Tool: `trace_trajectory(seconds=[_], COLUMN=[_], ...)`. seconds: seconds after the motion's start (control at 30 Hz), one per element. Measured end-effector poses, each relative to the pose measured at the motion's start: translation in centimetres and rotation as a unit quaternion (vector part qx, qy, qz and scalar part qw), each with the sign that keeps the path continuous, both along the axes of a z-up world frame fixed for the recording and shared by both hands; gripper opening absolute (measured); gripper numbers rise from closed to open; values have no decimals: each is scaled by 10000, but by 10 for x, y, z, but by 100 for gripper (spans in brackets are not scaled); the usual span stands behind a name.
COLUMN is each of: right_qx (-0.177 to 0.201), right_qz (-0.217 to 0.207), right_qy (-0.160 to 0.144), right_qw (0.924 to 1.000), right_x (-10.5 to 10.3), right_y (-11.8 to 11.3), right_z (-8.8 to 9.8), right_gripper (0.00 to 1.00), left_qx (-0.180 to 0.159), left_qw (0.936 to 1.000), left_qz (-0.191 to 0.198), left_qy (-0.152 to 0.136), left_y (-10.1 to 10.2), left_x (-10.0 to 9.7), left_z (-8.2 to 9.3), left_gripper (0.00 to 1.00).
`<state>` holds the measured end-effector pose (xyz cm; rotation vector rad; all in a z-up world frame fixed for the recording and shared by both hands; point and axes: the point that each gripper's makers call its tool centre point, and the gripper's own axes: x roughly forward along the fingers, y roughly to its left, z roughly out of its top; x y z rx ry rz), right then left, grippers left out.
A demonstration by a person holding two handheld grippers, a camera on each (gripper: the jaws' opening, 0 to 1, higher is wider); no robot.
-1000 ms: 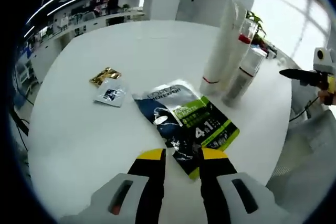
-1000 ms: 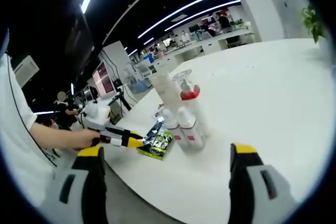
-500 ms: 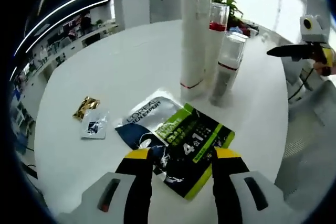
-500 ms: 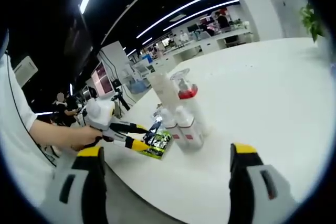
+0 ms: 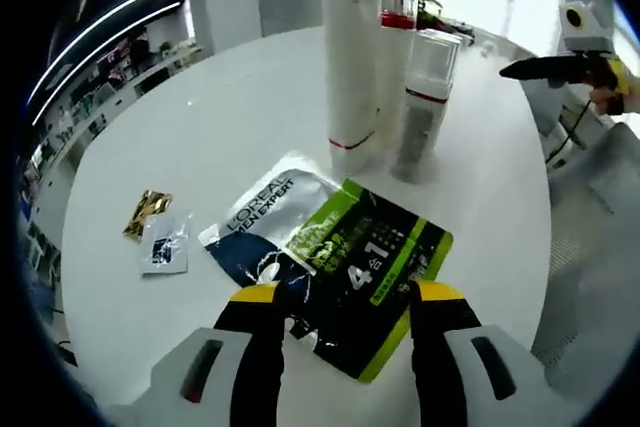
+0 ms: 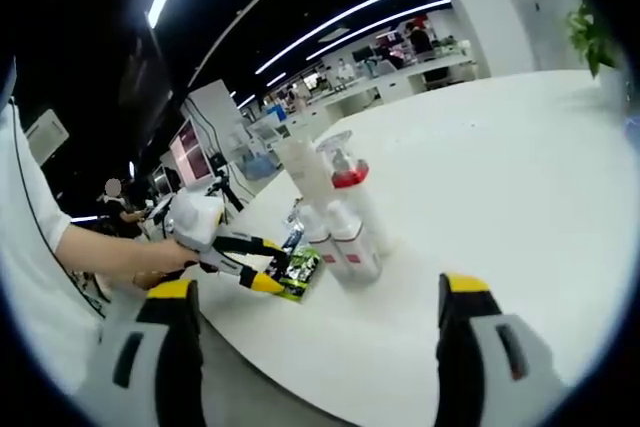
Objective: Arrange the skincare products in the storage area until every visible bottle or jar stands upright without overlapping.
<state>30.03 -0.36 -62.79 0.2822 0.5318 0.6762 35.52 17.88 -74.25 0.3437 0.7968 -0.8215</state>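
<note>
Already the upright products stand as a tight cluster on the round white worktop point(image 5: 250, 117): a tall white tube point(image 5: 348, 57) standing on its cap, a clear-capped pump bottle with a red collar point(image 5: 396, 42) just behind it, and a shorter grey bottle with a clear cap point(image 5: 419, 112) beside them, all touching or nearly so. They look grouped there on purpose, as the storage spot.

Nearer the left hand-held gripper point(image 5: 340, 297) lies a flat L'Oréal Men Expert sachet pack point(image 5: 330, 252), dark blue and lime green, face up. The gripper's yellow-tipped jaws are apart and straddle the pack's near edge, apparently lined up to pinch it; whether they touch it I cannot tell. A pack this thin will probably need leaning against the bottles to stay up.

Well apart to one side rest a small gold foil sachet point(image 5: 145, 212) and a pale sample sachet point(image 5: 165, 245), close together.

The right hand-held gripper point(image 6: 315, 292) hangs off the worktop's edge, jaws wide apart and holding nothing, seemingly waiting.

The tube's top is cut off in the left gripper view. In the right gripper view the bottles overlap, and the left gripper covers part of the pack.
</note>
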Motion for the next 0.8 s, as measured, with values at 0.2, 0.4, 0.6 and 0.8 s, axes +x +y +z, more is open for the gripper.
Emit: trace_trajectory(seconds=[0.2, 0.4, 0.6, 0.8], right_qx=[-1, -2, 5, -10], right_qz=[9, 6, -12, -1], right_qy=[-22, -14, -12, -9], right_qw=[10000, 10000, 10000, 10000], right_x=[1, 0, -2, -3], right_y=[0, 0, -1, -1], right_z=[1, 1, 1, 1], right_gripper=[100, 100, 100, 100], left_qx=[11, 21, 57, 54], left_qw=[10000, 10000, 10000, 10000], left_qz=[-66, -53, 17, 15], left_qy=[9, 13, 38, 47], left_y=[0, 0, 2, 2], left_x=[0, 1, 1, 0], left_z=[0, 0, 0, 2], left_gripper=[48, 48, 50, 53])
